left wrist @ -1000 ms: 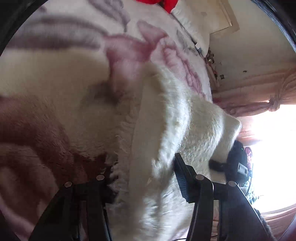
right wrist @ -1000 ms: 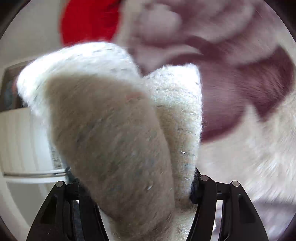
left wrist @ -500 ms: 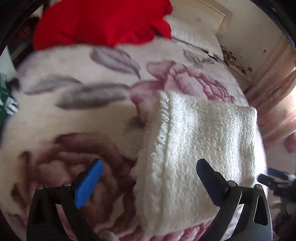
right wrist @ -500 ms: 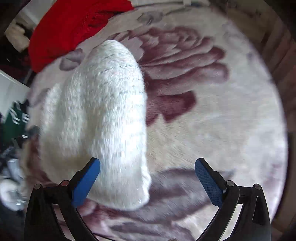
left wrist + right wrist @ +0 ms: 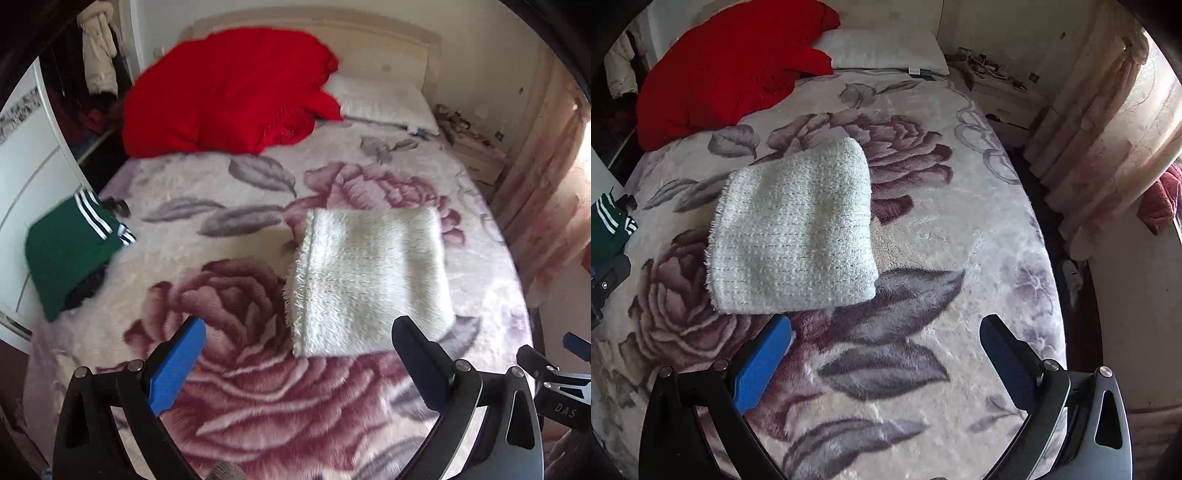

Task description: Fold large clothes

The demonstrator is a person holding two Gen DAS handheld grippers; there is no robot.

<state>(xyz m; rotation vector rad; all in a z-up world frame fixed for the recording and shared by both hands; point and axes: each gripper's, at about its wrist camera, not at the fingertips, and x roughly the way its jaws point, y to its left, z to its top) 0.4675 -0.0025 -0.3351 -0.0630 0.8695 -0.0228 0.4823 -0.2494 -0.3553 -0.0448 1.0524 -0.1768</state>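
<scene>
1. The left gripper (image 5: pixel 297 354) has its jaws spread wide, holding nothing.
2. The right gripper (image 5: pixel 886 347) is likewise spread and empty.
3. The folded white fuzzy garment (image 5: pixel 369 277) lies flat on the floral blanket (image 5: pixel 258 406), just beyond both.
4. A red blanket (image 5: pixel 229 88) is heaped near the pillow (image 5: pixel 380 99).

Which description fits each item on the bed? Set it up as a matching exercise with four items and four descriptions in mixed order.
Items:
1. white fuzzy garment
2. red blanket
3. green striped garment
4. pillow

Descriptions:
A. at the bed's left edge
B. white, against the headboard
C. folded, mid-bed
D. heaped at the head of the bed

Pairs: 1-C, 2-D, 3-A, 4-B
</scene>
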